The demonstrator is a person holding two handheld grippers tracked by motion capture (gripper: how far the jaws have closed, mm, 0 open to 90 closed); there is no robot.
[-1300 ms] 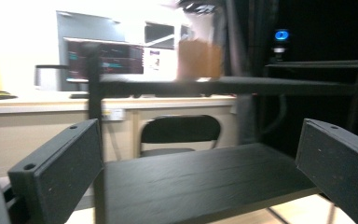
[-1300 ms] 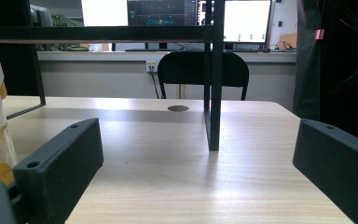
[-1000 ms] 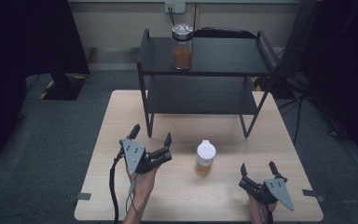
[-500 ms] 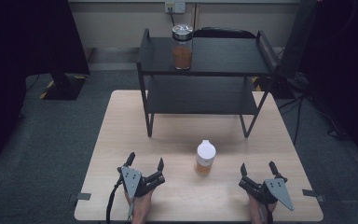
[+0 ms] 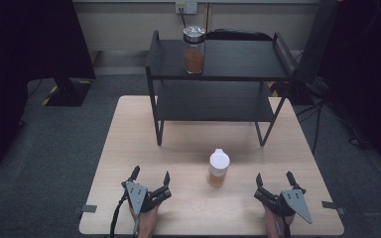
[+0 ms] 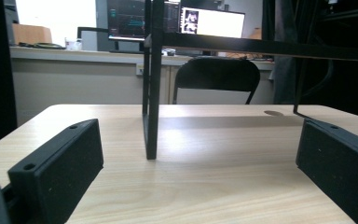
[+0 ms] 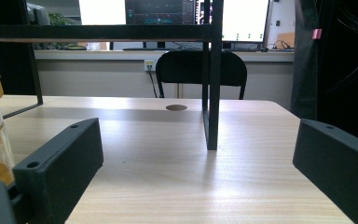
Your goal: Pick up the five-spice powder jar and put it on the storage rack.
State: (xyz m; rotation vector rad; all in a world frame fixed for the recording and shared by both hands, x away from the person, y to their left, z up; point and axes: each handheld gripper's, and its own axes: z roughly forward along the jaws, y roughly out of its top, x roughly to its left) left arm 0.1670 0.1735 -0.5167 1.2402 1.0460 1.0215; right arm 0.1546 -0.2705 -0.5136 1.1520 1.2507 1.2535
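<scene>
- The white-capped bottle stood upright, between the tools.
- Right tool sat slightly nearer the bottle than left tool.
- Both gaped, empty.

An office or lab: lit computer monitors on a long counter, a black chair, grey carpet, wall sockets.

Left tongs drawn back from mid-table to the near edge, lower, jaws spread as before.
</scene>
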